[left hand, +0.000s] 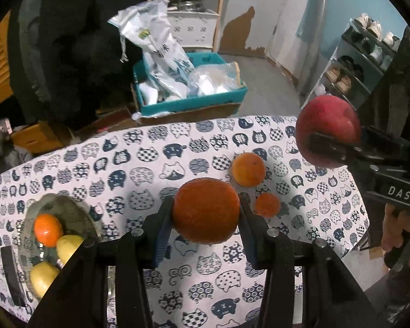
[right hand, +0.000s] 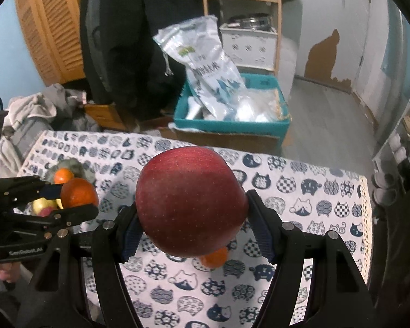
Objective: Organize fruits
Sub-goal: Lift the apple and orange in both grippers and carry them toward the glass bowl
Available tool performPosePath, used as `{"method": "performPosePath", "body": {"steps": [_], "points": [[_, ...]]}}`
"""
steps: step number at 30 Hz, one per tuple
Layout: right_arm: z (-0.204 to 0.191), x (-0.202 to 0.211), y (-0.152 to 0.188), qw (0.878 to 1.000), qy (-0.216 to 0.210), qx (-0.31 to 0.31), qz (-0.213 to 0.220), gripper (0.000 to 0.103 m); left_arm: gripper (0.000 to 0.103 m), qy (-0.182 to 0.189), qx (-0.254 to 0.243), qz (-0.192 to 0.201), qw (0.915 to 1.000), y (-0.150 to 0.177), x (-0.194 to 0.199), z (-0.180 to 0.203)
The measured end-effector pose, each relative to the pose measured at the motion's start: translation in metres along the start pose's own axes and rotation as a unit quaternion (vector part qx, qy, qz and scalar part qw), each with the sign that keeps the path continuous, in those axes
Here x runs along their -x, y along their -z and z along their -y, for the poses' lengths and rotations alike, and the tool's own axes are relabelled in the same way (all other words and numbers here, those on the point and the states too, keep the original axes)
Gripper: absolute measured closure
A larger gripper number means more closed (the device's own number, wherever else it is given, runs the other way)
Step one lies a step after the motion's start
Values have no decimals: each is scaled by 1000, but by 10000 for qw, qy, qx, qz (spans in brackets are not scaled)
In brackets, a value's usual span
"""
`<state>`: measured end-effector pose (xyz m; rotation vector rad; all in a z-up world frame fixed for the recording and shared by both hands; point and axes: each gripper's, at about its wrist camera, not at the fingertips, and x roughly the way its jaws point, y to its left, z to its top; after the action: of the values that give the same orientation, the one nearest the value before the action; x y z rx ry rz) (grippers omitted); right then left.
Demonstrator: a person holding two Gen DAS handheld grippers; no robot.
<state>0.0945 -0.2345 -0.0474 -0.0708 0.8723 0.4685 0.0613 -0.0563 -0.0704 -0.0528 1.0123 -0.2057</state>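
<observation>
An orange (left hand: 205,210) is gripped between the fingers of the left tool (left hand: 205,218), held above the counter (left hand: 139,175). An apple (right hand: 190,202) is clamped in the right tool (right hand: 191,227), likewise aloft. The bowl (left hand: 54,202), already holding a tangerine (left hand: 47,229) and two lemons (left hand: 68,247), lies to the left of both; the left tool is judged nearer. Two small oranges (left hand: 248,169) are left on the cloth between the tools.
</observation>
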Motion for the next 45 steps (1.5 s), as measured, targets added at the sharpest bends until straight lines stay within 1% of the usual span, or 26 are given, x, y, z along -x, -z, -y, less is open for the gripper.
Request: {"method": "performPosePath", "body": {"steps": [7, 23, 34, 45], "points": [[-21, 10, -10, 9997, -156, 65, 158, 33, 57, -140, 66, 117, 9998, 7, 16, -18], [-73, -2, -28, 9982, -449, 365, 185, 33, 57, -243, 328, 256, 9988, 23, 39, -54], [-120, -18, -37, 9955, -693, 628, 130, 33, 57, -347, 642, 344, 9967, 36, 52, -93], [-170, -33, -51, 9918, -891, 910, 111, 33, 57, -458, 1059, 453, 9923, 51, 69, -141]]}}
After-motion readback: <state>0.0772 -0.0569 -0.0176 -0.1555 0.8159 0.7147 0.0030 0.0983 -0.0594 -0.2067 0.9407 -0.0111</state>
